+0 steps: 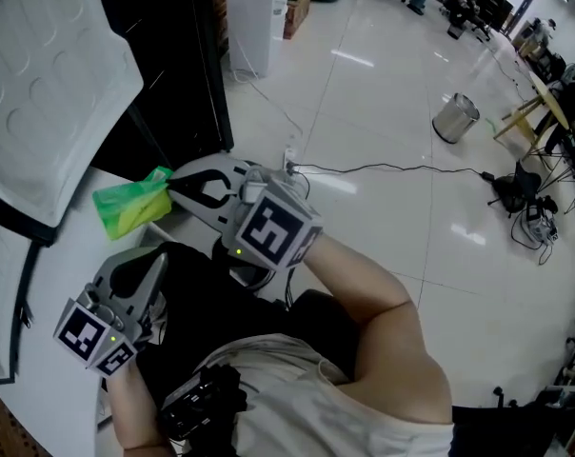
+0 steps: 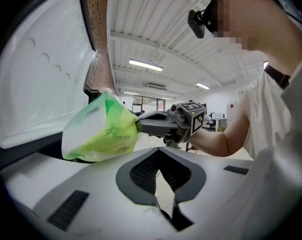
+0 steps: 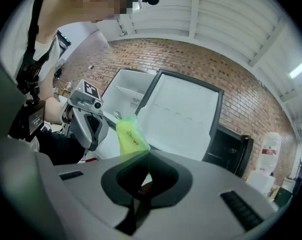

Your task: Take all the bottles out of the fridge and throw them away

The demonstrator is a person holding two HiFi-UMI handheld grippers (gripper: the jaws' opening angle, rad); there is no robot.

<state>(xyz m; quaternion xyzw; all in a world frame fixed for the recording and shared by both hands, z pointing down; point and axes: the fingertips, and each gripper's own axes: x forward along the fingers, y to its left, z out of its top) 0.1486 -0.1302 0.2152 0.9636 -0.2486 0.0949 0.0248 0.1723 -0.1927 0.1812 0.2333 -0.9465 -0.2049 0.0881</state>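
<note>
In the head view, my right gripper has its jaws clamped on one edge of a green pouch. It holds the pouch in the air just below the open white fridge door. My left gripper sits lower and closer to my body, clear of the pouch. A metal bin stands well away across the floor.

In the left gripper view, the jaws are pressed together with nothing between them. The pouch hangs ahead and to the left, pinched by the other gripper.

In the right gripper view, the jaws grip the pouch's edge. The pouch rises above their tips in front of the fridge door.
</note>
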